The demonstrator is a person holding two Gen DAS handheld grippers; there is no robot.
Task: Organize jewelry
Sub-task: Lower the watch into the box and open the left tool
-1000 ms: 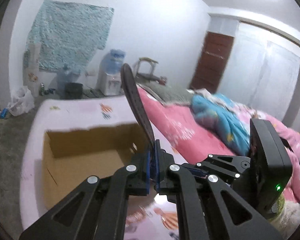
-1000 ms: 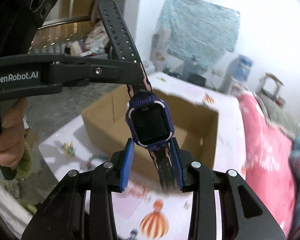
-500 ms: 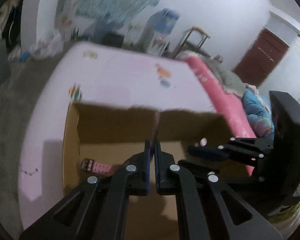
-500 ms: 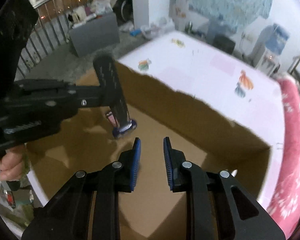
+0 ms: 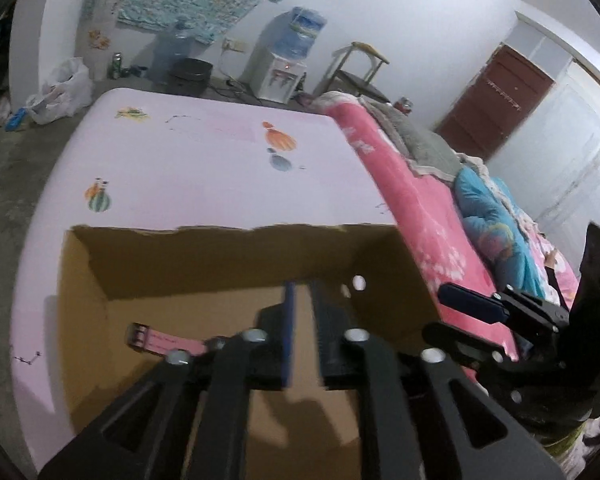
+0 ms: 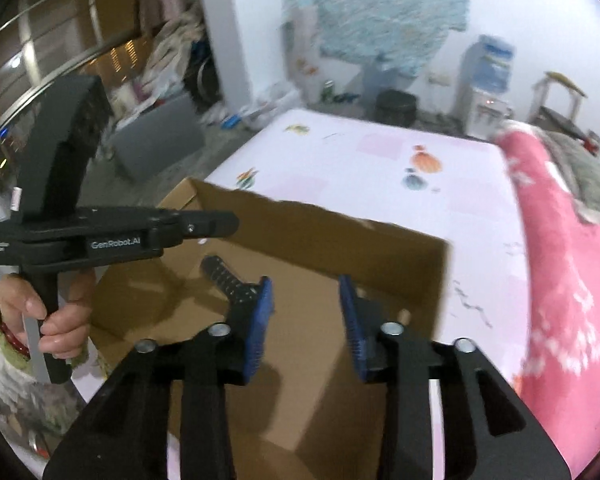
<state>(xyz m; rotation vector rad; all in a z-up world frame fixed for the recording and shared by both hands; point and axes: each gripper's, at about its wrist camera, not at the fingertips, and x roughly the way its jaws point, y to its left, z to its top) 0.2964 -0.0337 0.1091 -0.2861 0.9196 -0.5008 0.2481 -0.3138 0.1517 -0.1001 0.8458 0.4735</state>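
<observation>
An open cardboard box (image 5: 228,264) (image 6: 380,248) stands on the pink table. A watch with a pink strap (image 5: 160,338) lies on the box floor at the left. The black strap of the purple watch (image 6: 224,278) lies inside the box, partly hidden behind my right finger. My left gripper (image 5: 302,336) hovers over the box, jaws slightly apart and empty. My right gripper (image 6: 306,324) is open and empty above the box. The left gripper also shows in the right wrist view (image 6: 216,226).
The pink table (image 5: 188,160) carries fruit stickers. A pink-covered bed (image 5: 420,208) (image 6: 560,260) runs along the right. A water dispenser (image 5: 288,60) and a small chair (image 5: 356,68) stand by the far wall.
The purple watch went from both grippers into the box. My left gripper let go of the strap and opened a little. My right gripper opened wider and drew back.
</observation>
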